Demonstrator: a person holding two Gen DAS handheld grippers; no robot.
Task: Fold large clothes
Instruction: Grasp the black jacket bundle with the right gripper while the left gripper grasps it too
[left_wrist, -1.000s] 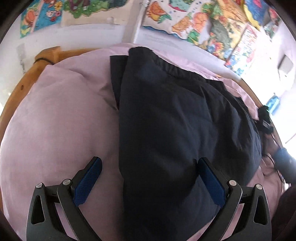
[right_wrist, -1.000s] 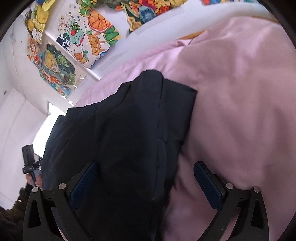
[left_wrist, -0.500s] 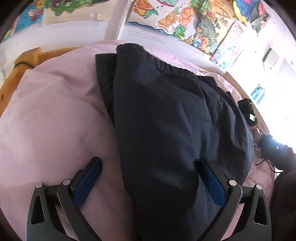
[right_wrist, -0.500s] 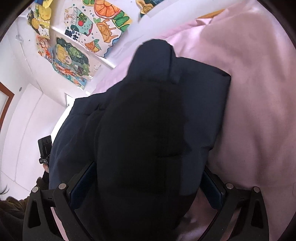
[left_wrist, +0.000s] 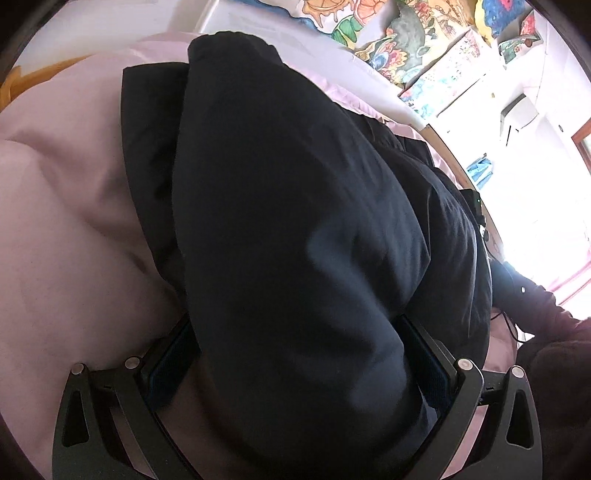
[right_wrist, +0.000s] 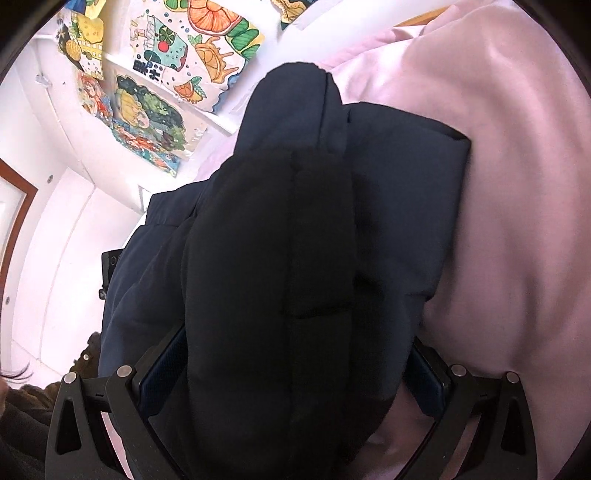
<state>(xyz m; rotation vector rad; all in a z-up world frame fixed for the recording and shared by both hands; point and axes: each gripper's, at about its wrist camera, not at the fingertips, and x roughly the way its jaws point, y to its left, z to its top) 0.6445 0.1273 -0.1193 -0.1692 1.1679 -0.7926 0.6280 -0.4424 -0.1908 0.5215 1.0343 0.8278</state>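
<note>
A large dark navy padded jacket (left_wrist: 295, 184) lies folded lengthwise on a pink bedsheet (left_wrist: 66, 240). My left gripper (left_wrist: 295, 339) is open. Its blue pads (left_wrist: 170, 362) straddle the near end of the jacket, and a thick bulge of fabric fills the gap between them. In the right wrist view the same jacket (right_wrist: 288, 240) swells up between the wide-spread fingers of my right gripper (right_wrist: 295, 350), which is also open, on the pink sheet (right_wrist: 517, 184). The fabric hides most of each pad, so I cannot tell whether the pads press on it.
A wooden bed frame (left_wrist: 22, 85) edges the mattress. Colourful posters (left_wrist: 388, 40) (right_wrist: 207, 40) hang on the white wall behind. A person's dark sleeve (left_wrist: 528, 299) shows at the right of the left wrist view, beyond the jacket.
Both grippers have pushed forward and down onto the near end of the jacket. Fabric that lay flat now bulges between each pair of fingers. Finger spacing looks unchanged.
</note>
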